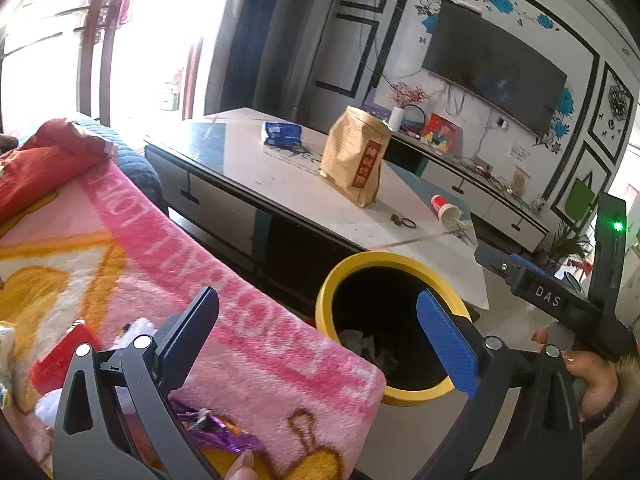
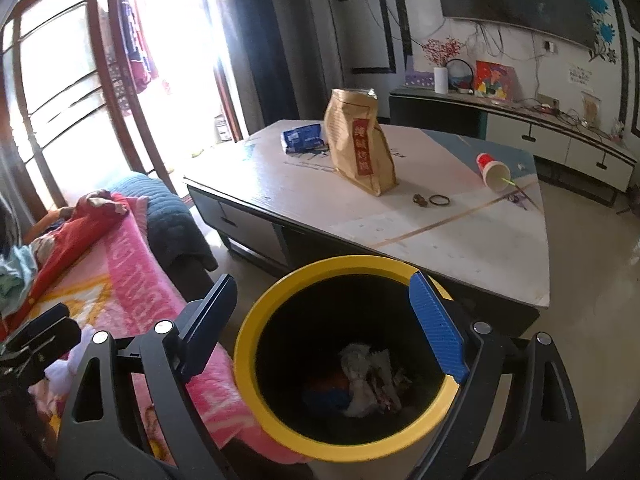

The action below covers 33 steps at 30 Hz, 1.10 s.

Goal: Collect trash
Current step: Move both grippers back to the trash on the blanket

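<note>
A yellow-rimmed black bin (image 1: 326, 292) (image 2: 256, 320) stands on the floor between the sofa and the coffee table, with crumpled wrappers (image 2: 370, 376) inside. My right gripper (image 2: 320, 328) is open and empty, right above the bin's mouth. My left gripper (image 1: 316, 332) is open and empty over the sofa edge beside the bin. On the table lie a brown paper bag (image 1: 354, 156) (image 2: 360, 144), a blue packet (image 1: 282, 134) (image 2: 302, 138) and a tipped red paper cup (image 1: 446, 210) (image 2: 492, 170). A purple wrapper (image 1: 216, 432) lies on the pink blanket.
The pink blanket (image 1: 160, 280) (image 2: 132, 268) covers the sofa on the left, with red cloth (image 1: 40, 168) on it. The coffee table (image 2: 460, 240) holds a hair tie (image 2: 439, 200). A TV cabinet (image 2: 560, 140) runs along the far wall. The right gripper shows in the left view (image 1: 544, 296).
</note>
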### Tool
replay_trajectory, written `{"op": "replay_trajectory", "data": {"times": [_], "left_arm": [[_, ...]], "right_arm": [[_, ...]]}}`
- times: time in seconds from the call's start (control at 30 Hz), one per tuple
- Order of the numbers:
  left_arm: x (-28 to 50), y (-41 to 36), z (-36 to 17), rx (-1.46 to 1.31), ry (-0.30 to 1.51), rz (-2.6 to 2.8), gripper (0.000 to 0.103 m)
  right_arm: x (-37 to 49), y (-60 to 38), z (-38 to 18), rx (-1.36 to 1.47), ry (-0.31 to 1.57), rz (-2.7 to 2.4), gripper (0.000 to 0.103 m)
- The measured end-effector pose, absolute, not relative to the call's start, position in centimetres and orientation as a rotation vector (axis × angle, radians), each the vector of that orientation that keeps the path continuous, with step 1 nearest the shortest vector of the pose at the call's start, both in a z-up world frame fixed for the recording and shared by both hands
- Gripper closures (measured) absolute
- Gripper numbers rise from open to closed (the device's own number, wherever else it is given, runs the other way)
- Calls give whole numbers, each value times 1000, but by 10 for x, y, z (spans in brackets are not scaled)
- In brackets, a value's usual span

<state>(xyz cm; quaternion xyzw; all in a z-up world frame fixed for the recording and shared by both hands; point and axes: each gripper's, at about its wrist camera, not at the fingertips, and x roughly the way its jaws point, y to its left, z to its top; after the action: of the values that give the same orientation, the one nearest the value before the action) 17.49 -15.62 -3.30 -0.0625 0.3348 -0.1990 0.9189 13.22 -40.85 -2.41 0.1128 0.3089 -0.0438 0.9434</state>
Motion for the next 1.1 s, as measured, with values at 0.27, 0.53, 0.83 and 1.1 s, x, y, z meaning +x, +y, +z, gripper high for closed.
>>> {"op": "replay_trajectory", "data": {"times": [0.27,0.53,0.83,1.1], "left_arm": [[170,-130,-26,-155,667,-353,7],[165,-107,-23,-158,644,-291,7],[160,-81,-24,-159,626,-218,7],[152,-51,-24,-178,606,-144,7]], "right_arm": [[128,-384,-18,216,612,-20,23],[122,-352,-12,205,587,67,23],[117,-311,-14,154,598,179,23],[115,-282,-22,123,627,254,23]]}}
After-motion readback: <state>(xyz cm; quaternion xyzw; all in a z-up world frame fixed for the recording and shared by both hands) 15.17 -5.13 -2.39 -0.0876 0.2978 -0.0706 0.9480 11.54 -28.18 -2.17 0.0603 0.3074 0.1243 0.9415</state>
